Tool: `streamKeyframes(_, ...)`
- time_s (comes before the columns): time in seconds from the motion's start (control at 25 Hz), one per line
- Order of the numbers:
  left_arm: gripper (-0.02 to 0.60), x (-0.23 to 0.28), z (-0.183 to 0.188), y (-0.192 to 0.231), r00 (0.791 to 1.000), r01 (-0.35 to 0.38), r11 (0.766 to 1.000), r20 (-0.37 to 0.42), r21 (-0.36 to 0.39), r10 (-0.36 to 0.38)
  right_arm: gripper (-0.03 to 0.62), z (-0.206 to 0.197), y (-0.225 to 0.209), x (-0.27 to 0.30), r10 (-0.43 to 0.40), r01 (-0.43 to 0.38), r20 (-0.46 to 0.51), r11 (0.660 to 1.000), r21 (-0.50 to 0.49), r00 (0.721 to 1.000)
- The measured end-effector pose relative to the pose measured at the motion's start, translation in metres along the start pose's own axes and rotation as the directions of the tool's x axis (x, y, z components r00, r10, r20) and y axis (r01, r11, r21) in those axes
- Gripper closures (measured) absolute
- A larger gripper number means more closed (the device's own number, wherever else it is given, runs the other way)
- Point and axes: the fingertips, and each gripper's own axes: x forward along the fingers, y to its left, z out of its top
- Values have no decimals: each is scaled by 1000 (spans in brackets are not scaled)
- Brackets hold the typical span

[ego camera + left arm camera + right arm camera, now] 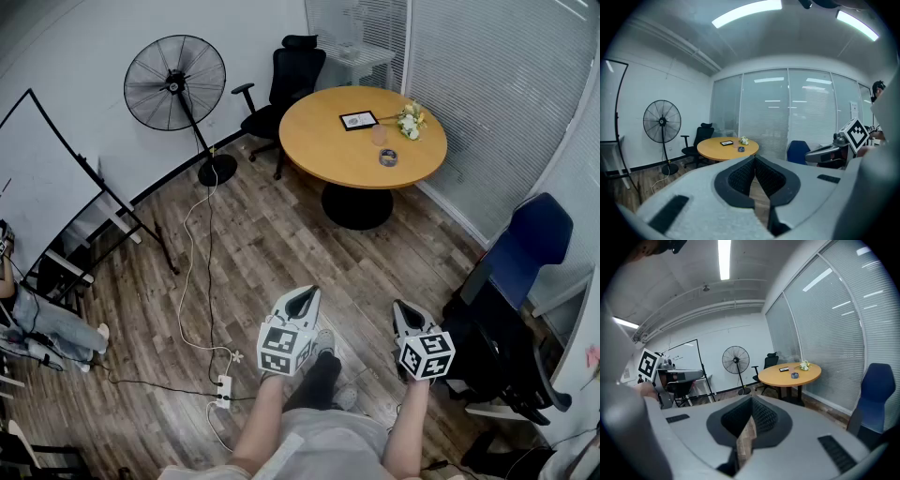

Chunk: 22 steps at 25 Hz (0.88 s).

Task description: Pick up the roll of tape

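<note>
With the left gripper (pixel 305 293) and right gripper (pixel 401 307) both closed and empty, and the roll of tape (pixel 388 157) well apart on the round table (pixel 319 131) at twelve o'clock, walking closer and then opening one gripper seems wisest.

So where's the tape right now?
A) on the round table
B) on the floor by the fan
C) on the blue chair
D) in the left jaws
A: the tape lies on the table, while the left gripper and right gripper are far from it, jaws together and empty.
</note>
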Motion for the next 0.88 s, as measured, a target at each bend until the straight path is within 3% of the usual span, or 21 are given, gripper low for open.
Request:
streamKeyframes(0.12, 572, 11, 3, 9, 1000, 4, 1000, 1, 19, -4, 597, 9, -11, 13, -20, 20, 21, 1000, 11, 1000)
streamKeyframes(0.4, 572, 43, 9, 42, 1000, -3, 1000, -2, -22, 3, 597, 33, -24, 50, -5, 4, 57, 1000, 28, 998)
streamKeyframes(0.6, 571, 90, 14, 68, 1000, 6, 999, -8, -50, -7, 597, 44, -42, 82, -20, 18, 50, 999, 40, 999)
streamKeyframes(0.8, 567, 152, 28, 83, 1000, 27, 998, -3, -64, -27, 589, 65, -86, 111, -62, 61, 45, 998, 30, 997)
streamKeyframes(0.88, 518, 172, 35, 92, 999, 42, 998, -11, -56, -43, 554, 77, -98, 125, -72, 71, 49, 997, 39, 996)
